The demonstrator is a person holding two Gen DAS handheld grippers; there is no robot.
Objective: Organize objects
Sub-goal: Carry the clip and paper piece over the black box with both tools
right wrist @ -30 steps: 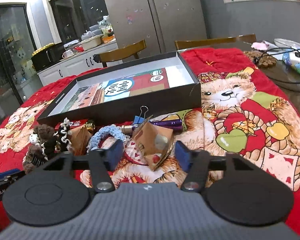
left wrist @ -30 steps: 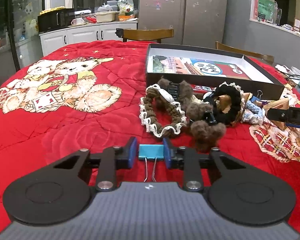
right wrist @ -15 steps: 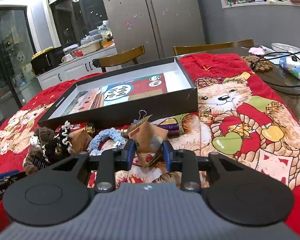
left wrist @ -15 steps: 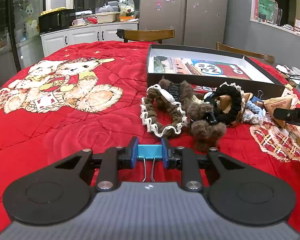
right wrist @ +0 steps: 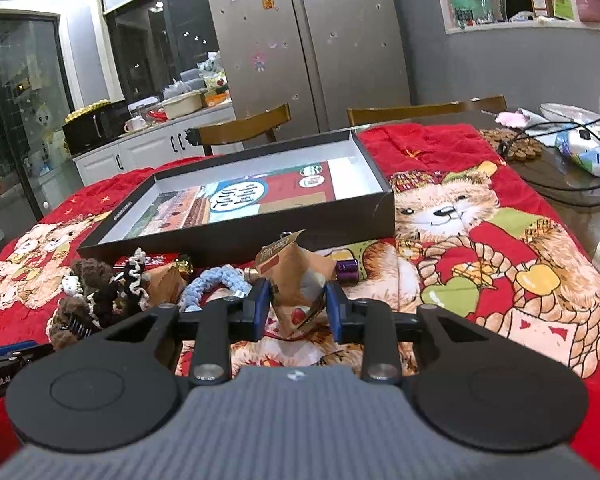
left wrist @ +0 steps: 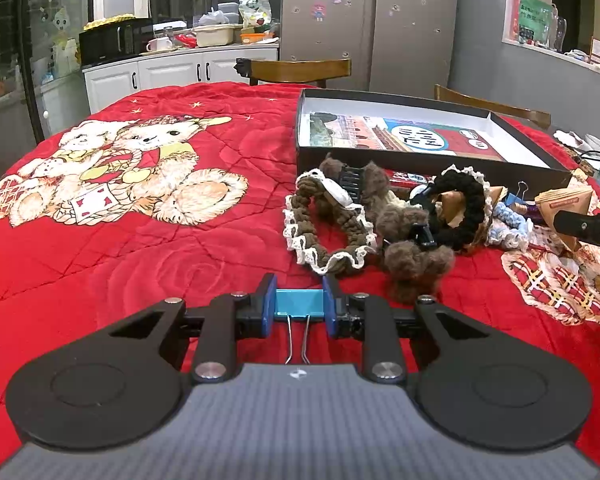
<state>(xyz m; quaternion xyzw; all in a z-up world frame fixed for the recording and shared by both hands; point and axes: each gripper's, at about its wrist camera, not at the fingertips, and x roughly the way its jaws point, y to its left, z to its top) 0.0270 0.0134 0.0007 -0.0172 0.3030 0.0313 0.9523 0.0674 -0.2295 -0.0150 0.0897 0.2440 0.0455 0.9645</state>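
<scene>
My left gripper [left wrist: 299,305] is shut on a blue binder clip [left wrist: 299,303], held just above the red blanket with its wire handles pointing back at me. My right gripper [right wrist: 296,306] is shut on a brown paper packet [right wrist: 296,276], lifted a little off the blanket. The open black box [left wrist: 416,158] [right wrist: 236,236] lies beyond both. In front of it sits a heap: a brown braided scrunchie [left wrist: 324,220], a black one [left wrist: 466,204], a light blue one [right wrist: 214,282], brown fuzzy clips [left wrist: 416,260] and a purple tube [right wrist: 346,270]. The right gripper's edge shows at far right [left wrist: 588,227].
A red blanket with bear prints [left wrist: 120,240] covers the table. Wooden chairs [right wrist: 244,128] stand behind it. A bare table part at right carries cables [right wrist: 568,188], a cork mat [right wrist: 512,146] and a dish. Kitchen cabinets and a fridge fill the background.
The right gripper's jaws closed on the brown paper packet and raised it slightly. The left gripper kept still, holding the binder clip throughout.
</scene>
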